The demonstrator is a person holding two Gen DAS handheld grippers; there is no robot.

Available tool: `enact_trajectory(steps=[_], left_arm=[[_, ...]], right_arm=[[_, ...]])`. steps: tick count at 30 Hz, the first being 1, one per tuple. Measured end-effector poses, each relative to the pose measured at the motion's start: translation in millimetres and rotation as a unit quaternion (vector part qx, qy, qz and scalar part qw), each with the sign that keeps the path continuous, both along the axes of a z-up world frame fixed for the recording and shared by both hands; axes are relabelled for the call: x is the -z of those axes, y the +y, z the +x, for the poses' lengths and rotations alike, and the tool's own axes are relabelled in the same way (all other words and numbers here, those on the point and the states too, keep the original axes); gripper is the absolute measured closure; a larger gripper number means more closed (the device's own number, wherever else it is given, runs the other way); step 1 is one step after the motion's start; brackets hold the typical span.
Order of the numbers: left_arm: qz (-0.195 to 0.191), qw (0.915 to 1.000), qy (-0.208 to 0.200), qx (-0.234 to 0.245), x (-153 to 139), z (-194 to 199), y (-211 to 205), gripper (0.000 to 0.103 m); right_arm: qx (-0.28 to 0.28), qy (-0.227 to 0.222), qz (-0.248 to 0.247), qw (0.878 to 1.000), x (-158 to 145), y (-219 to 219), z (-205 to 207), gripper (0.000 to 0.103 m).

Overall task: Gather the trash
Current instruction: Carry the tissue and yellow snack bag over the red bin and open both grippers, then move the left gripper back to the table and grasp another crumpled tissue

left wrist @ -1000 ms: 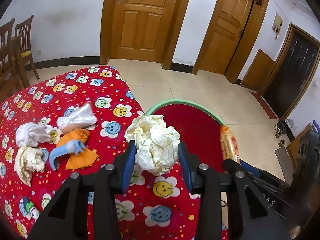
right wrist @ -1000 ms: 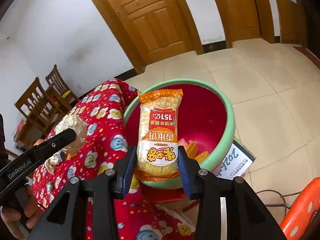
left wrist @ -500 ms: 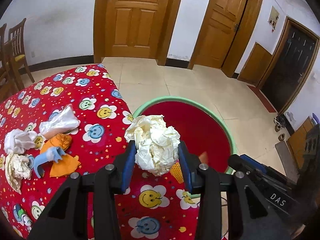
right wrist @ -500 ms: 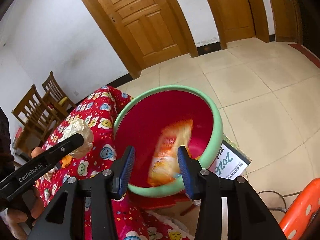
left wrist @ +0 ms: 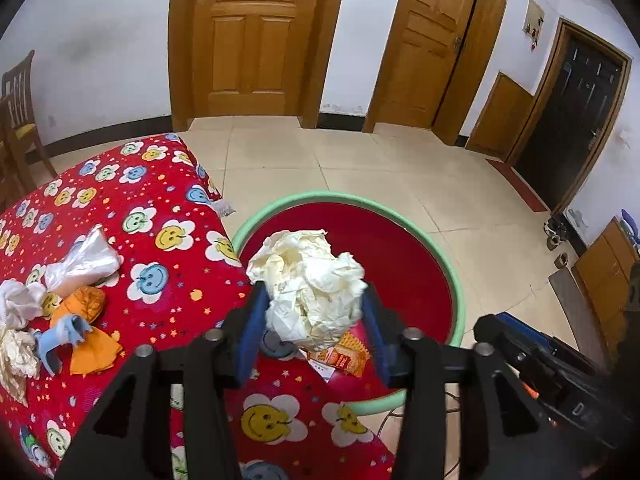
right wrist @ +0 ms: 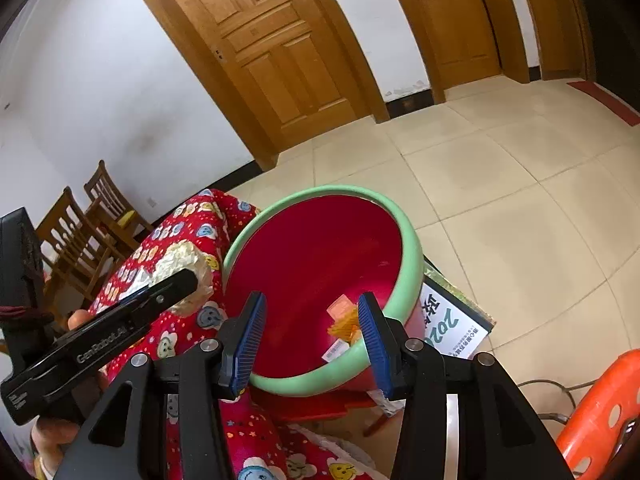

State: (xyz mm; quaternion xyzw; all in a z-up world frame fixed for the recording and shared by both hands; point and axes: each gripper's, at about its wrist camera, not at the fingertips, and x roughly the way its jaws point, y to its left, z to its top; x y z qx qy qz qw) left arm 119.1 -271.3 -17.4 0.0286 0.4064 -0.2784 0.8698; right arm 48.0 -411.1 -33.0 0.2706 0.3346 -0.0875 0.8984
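Observation:
My left gripper [left wrist: 314,312] is shut on a crumpled cream paper ball [left wrist: 310,288] and holds it over the near rim of the red basin with a green rim [left wrist: 456,280]. An orange snack wrapper [left wrist: 344,358] lies inside the basin. In the right wrist view my right gripper [right wrist: 314,340] is open and empty above the basin [right wrist: 414,268], with the snack wrapper [right wrist: 344,322] lying in it. The left gripper's finger [right wrist: 132,320] and paper ball [right wrist: 188,268] show at the left.
On the red smiley tablecloth [left wrist: 160,240] lie a clear plastic bag [left wrist: 80,264], orange wrapper [left wrist: 86,332], blue clip [left wrist: 60,336] and white tissues [left wrist: 16,308]. Wooden chairs [right wrist: 88,232] stand behind. An orange stool [right wrist: 600,412] and a box [right wrist: 448,328] are by the basin.
My right gripper opened and dropped the snack wrapper into the basin. My left gripper moved rightward with the paper ball, over the basin's rim.

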Motion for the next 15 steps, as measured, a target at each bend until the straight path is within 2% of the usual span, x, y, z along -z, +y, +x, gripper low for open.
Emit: enact_trajectory(steps=[2, 15], left_arm=[[0.008, 0.9999, 0.001, -0.009, 2.2, 0.0, -1.8, 0.039], [-0.008, 0.9997, -0.003, -0.024, -7.6, -6.7, 15.3, 0.039]], right_arm=[[0.002, 0.001, 0.002, 1.000, 1.2, -1.6, -1.4, 0.054], [0.001, -0.001, 0.003, 1.000, 0.9, -0.8, -3.6, 0.054]])
